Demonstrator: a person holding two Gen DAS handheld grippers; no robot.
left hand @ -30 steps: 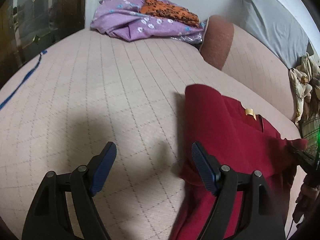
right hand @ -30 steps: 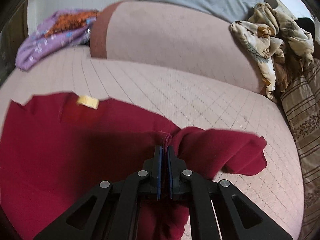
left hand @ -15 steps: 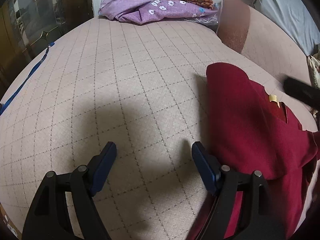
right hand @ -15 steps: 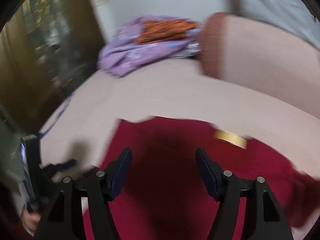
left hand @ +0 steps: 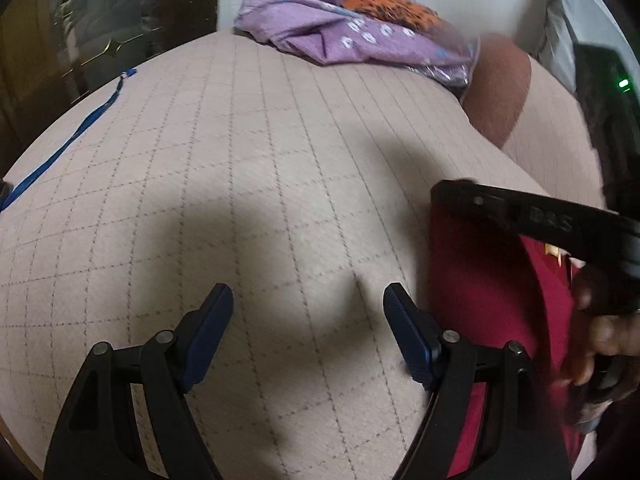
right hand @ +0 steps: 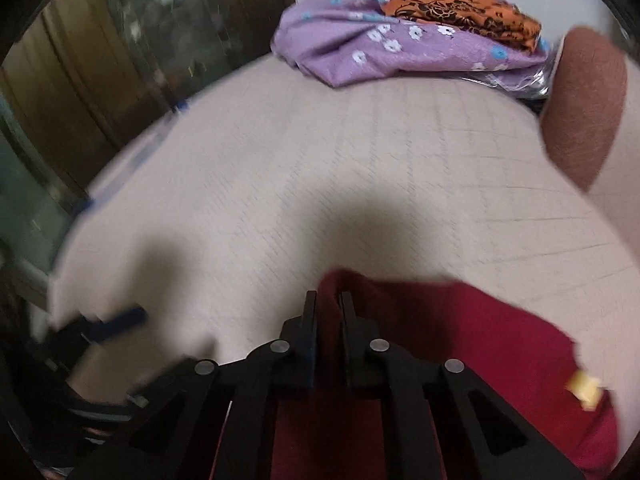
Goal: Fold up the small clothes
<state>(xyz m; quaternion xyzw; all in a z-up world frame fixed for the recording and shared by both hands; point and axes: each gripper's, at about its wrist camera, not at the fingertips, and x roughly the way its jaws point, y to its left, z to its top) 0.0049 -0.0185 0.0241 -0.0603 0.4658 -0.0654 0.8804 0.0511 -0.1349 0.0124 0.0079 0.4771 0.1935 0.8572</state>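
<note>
Fabric of the red garment runs up between the fingers of the right claw, which are drawn nearly together on a raised corner of it; the rest of the cloth spreads to the right of that claw and back under it, with a yellow tag near the far right edge. Ahead of the right claw the quilted bed cover lies bare all the way to a purple floral bundle topped by an orange patterned cloth. To its left the mattress edge drops off beside a dark glass-fronted cabinet; this view is blurred, so finer detail there is unclear.

The left claw is released, fingers spread wide over bare cover, gripping nothing. The red garment begins just beside its right finger, its near edge running forward from there. Only the left view shows the right tool's black body crossing above the garment and the right hand gripping its handle. A blue strap lies along the mattress edge far to the left claw's left, and a brown bolster sits ahead to its right, beyond the garment.
</note>
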